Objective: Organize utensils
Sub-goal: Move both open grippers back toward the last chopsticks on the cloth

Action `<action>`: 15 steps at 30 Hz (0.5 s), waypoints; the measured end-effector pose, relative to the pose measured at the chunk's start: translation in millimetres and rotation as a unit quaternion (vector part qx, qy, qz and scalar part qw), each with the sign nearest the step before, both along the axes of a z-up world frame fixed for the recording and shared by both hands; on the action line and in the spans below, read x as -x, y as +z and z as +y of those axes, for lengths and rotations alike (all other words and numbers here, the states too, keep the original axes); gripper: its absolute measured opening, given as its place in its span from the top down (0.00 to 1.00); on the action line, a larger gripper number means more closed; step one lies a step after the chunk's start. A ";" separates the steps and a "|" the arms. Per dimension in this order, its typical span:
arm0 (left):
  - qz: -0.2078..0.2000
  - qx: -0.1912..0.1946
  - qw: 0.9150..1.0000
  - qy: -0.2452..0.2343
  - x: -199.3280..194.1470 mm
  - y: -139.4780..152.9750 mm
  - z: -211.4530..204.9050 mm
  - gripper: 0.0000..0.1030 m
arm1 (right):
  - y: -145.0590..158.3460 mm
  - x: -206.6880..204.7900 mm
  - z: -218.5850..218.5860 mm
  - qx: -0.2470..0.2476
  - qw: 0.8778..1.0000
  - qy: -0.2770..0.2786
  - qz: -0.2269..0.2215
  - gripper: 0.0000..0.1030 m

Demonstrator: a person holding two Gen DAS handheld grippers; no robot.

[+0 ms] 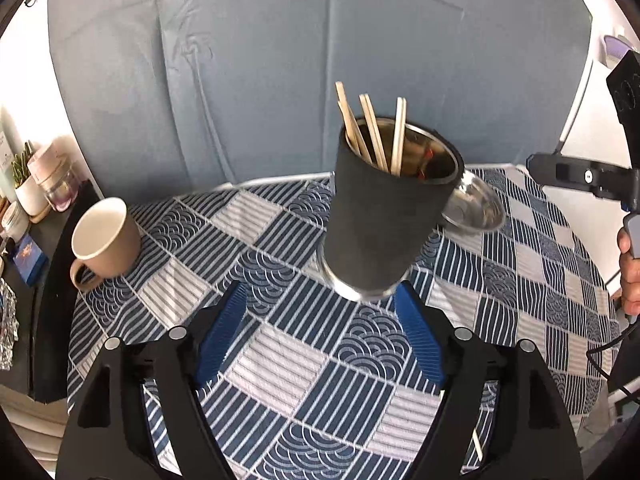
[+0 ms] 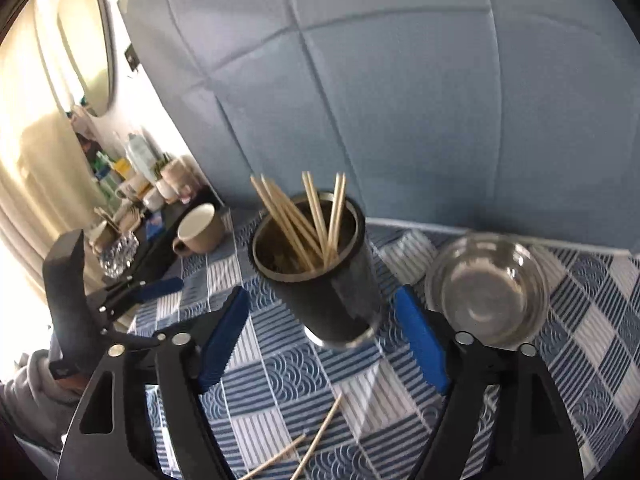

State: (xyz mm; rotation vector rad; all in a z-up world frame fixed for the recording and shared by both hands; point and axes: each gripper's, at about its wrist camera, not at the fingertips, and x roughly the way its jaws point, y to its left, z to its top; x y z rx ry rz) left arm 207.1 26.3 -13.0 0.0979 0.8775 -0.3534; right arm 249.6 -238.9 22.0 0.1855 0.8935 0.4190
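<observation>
Blue pads of the left gripper [image 1: 320,332] are standing wide apart with nothing between them; only tablecloth [image 1: 280,380] is showing in the gap. Its right pad tip is sitting just beside the base of the tumbler [image 1: 380,216], though contact cannot be confirmed. The right gripper [image 2: 322,336] is likewise gaping wide and holding nothing, the tumbler's base lying just ahead of its pads.

Tumbler: black sleeve, steel rim, standing upright on the cloth, and it is holding several chopsticks [image 1: 372,132], leaning against the inner wall. Something reddish is also sitting inside; too small to identify.

Outward: a glass bowl [image 2: 486,288] is resting just beside the tumbler, seemingly empty. A beige mug [image 1: 106,236] is standing well apart near the table's far left edge.

Progress, as judged: most sticks appear to be stowed already. Two loose chopsticks [image 2: 320,436] are lying on the cloth near the bottom of the right wrist view, and a single stick [image 1: 477,446] is showing in the left view behind the finger, possibly one of the same pair. These are remaining to be picked up and dropped into the tumbler. Both grippers are free for that.
</observation>
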 end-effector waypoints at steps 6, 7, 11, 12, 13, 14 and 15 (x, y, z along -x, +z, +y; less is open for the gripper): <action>0.037 -0.021 0.998 -0.038 22.4 -21.1 -12.9 0.21 | -29.9 14.7 -2.7 0.001 0.998 -0.017 0.057 0.24; 0.044 -0.029 0.998 -0.046 27.1 -26.4 -16.5 0.21 | -35.7 17.4 -2.7 0.004 0.998 -0.020 0.067 0.23; 0.076 -0.036 0.994 -0.072 44.7 -49.2 -28.2 0.21 | -58.1 23.9 -1.2 0.019 0.994 -0.025 0.106 0.23; 0.086 -0.039 0.992 -0.079 49.0 -55.8 -31.9 0.21 | -63.5 25.4 -0.4 0.023 0.993 -0.025 0.116 0.23; 0.094 -0.043 0.991 -0.086 53.1 -61.8 -35.8 0.21 | -67.5 26.4 0.3 0.026 0.992 -0.025 0.124 0.23; 0.098 -0.045 0.990 -0.090 56.0 -65.8 -38.2 0.21 | -72.7 28.0 1.7 0.032 0.990 -0.026 0.134 0.23; 0.105 -0.049 0.989 -0.097 59.8 -70.8 -42.1 0.21 | -75.7 29.6 2.1 0.034 0.989 -0.025 0.139 0.22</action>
